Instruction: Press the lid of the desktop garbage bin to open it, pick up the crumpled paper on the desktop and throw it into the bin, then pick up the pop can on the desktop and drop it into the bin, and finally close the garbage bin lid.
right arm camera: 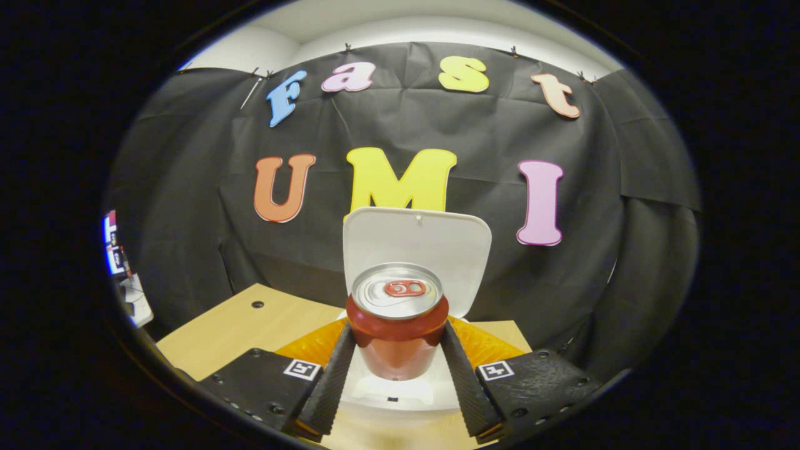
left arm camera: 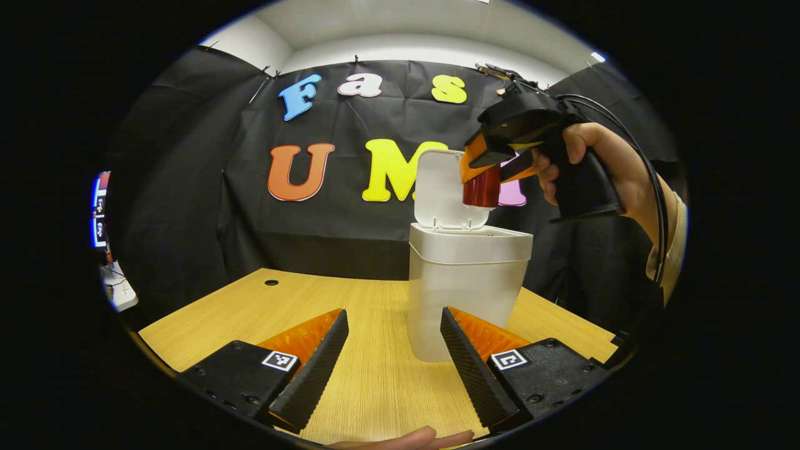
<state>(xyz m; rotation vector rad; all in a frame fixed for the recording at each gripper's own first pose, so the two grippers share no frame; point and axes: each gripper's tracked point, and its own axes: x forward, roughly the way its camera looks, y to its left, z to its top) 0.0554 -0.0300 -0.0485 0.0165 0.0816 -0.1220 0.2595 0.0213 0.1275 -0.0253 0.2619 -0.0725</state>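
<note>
Both fingers on pop can, above open bin.

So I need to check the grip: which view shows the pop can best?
The right gripper view: the pop can sits close, top visible, between the jaws above the bin. The left gripper view shows it far off, mostly hidden by the right gripper.

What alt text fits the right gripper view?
The right tool grips a red metal pop can upright between both fingers, directly above the open white plastic garbage bin. The bin's white lid stands raised behind the can, over a light wooden desktop.
</note>
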